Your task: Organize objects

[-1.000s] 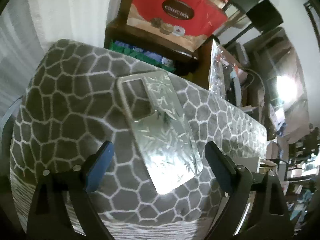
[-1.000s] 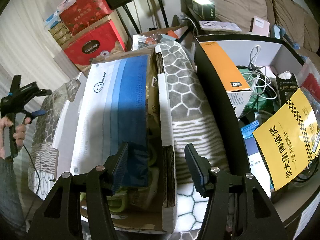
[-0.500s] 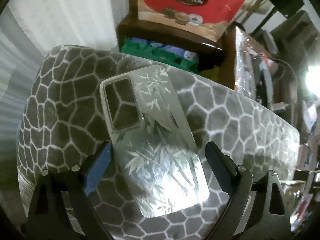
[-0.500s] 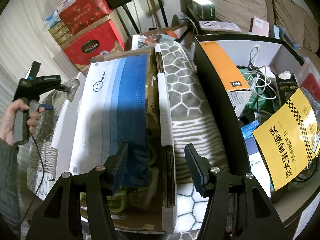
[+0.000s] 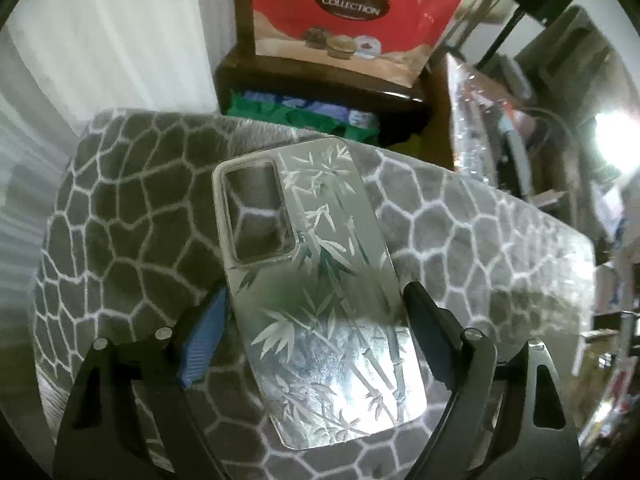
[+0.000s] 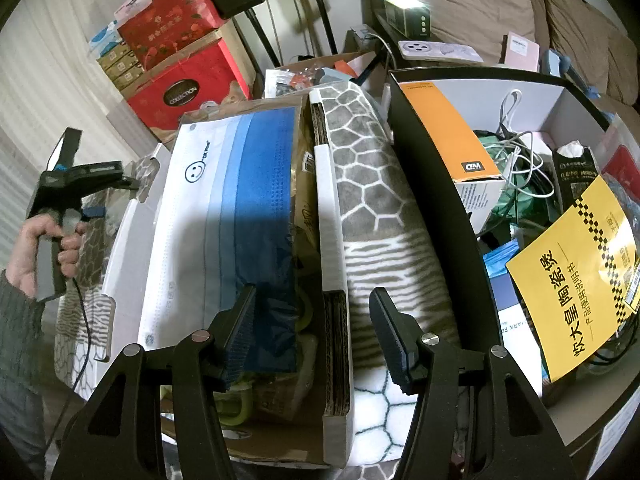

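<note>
Left wrist view puts the phone case [image 5: 316,280] right between the fingers of your left tool [image 5: 316,308]. That tool's jaws are wide and closing, with the lower half of the case in the gap; the blue pad [image 5: 204,340] sits just beside the case's left edge and the black pad [image 5: 424,328] just beside its right edge, and you cannot tell whether either one is touching yet. The case lies flat on a grey blanket [image 5: 132,240] with a white honeycomb pattern, its camera cut-out at the end away from the tool.

It is a clear, glossy case printed with pale bamboo stalks and leaves, and a bright glare sits on the end nearest you. The blanket shows through the cut-out.

Beyond the case, a red box [image 5: 344,12] marked COLLECTION stands on a dark shelf.

From the right wrist view, your right tool [image 6: 312,332] hangs half open with nothing in it, over a cardboard box [image 6: 332,240]. A blue and white mask pack [image 6: 224,220] lies on top of that box's contents. Right of it, past a strip of blanket, a black bin [image 6: 440,200] holds an orange box [image 6: 444,128], white cables [image 6: 520,152] and a yellow leaflet [image 6: 576,280]. Your left hand [image 6: 36,256] grips its tool at the far left.
</note>
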A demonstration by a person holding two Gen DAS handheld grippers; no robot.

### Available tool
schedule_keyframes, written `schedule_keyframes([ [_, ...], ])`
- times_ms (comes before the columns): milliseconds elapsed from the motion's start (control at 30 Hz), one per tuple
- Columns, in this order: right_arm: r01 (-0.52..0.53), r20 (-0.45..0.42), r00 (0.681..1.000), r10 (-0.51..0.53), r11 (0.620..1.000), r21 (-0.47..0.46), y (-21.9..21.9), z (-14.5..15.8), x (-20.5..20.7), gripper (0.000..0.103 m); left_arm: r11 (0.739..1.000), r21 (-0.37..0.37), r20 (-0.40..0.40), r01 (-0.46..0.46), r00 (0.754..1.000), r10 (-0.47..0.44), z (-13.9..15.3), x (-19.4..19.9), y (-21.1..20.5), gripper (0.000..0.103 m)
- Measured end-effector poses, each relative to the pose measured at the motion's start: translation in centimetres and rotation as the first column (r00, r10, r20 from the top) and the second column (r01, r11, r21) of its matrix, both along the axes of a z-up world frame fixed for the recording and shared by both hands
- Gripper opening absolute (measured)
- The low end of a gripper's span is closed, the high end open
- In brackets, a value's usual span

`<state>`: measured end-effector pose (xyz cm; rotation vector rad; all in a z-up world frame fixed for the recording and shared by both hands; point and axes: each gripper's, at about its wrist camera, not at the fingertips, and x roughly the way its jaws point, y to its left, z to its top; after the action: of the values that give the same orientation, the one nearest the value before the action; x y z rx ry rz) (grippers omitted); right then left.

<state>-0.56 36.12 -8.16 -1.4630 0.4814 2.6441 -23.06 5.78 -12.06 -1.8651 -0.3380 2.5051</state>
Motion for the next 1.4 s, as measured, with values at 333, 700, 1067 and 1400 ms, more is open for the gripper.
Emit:
schedule_keyframes([
  [333,0.001,-0.002,1.0,-0.001,1.0,0.002,0.0,-0.1,0.0,0.059,0.975,0.187,-0.086,0.122,0.99,-0.108,4.5,4.0,0.5,0.083],
  [700,0.011,0.002,1.0,-0.011,1.0,0.003,0.2,0.0,0.0,0.059,0.857,0.366,-0.217,0.364,0.928,-0.302,10.4,9.3,7.4,0.082],
  [1067,0.002,0.003,1.0,-0.002,1.0,0.01,0.2,0.0,-0.2,0.059,0.787,0.422,-0.206,0.45,0.893,-0.4,8.7,11.2,12.5,0.082],
  [1400,-0.002,0.001,1.0,0.002,1.0,0.013,-0.2,0.1,-0.4,0.059,0.786,0.387,-0.184,0.483,0.875,-0.448,6.6,12.1,14.9,0.082],
])
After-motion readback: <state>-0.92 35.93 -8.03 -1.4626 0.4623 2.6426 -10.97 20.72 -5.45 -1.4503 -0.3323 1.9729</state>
